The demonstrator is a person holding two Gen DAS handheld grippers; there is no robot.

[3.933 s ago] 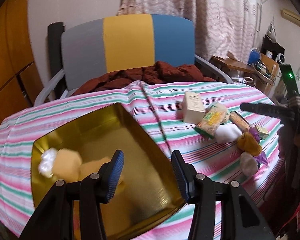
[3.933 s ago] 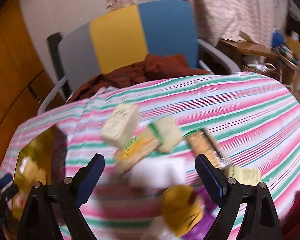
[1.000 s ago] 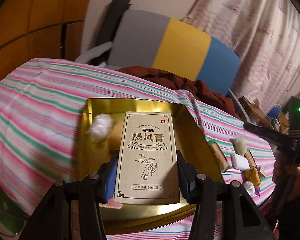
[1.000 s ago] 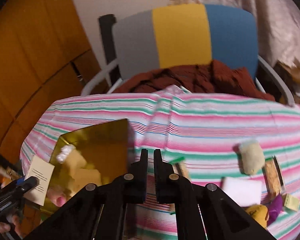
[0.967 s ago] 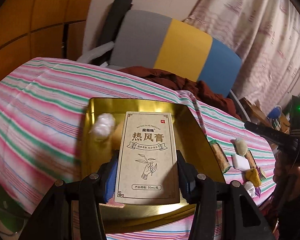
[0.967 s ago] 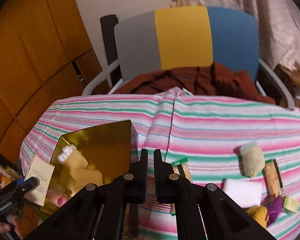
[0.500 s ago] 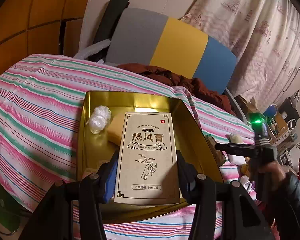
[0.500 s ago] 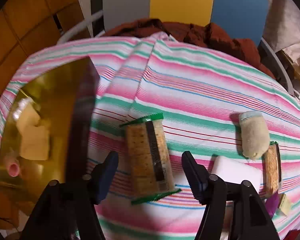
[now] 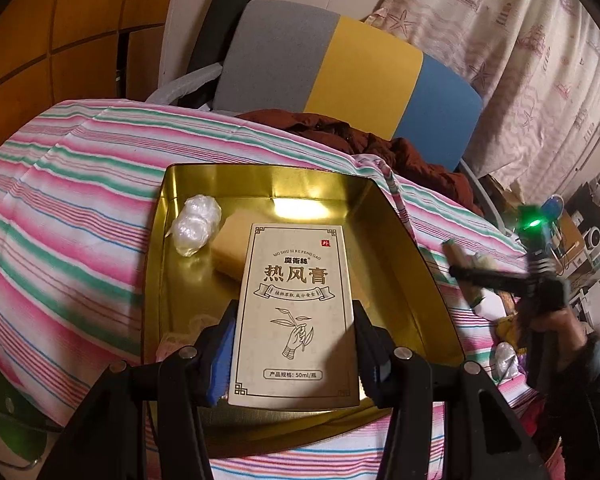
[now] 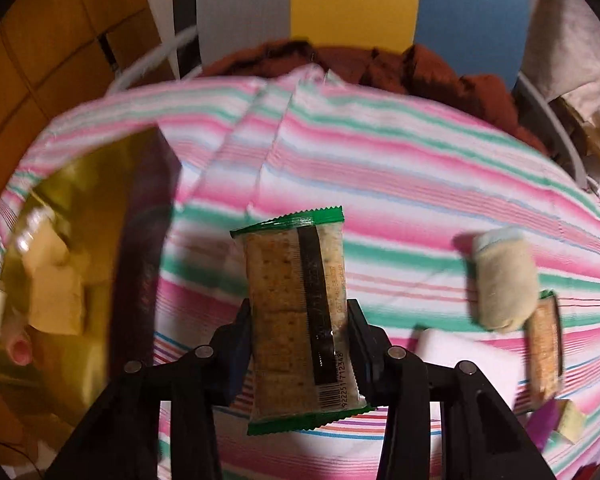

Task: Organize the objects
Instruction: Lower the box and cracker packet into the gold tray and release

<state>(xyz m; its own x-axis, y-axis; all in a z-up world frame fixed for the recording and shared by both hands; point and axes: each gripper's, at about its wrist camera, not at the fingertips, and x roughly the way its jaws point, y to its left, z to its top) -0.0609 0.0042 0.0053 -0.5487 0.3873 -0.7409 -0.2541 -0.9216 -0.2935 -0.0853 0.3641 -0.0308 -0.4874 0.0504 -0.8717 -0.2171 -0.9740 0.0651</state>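
The left gripper point(image 9: 294, 354) has its jaws closed on the long sides of a flat cream cardboard box printed with Chinese characters and a hand drawing point(image 9: 296, 312), holding it above the square gold metal tin point(image 9: 404, 248) that sits on the table covered with a pink, green and white striped cloth point(image 9: 68, 216). Inside the tin lie a clear crinkled plastic bundle point(image 9: 196, 225) and a tan block point(image 9: 230, 248). The right gripper point(image 10: 300, 344) has its jaws clamped on a green-edged clear packet of crackers point(image 10: 296, 316), held above the cloth just right of the tin. Further right on the cloth rest a beige fabric roll point(image 10: 504, 282), a white rectangular block point(image 10: 466, 356) and a second cracker packet point(image 10: 544, 344).
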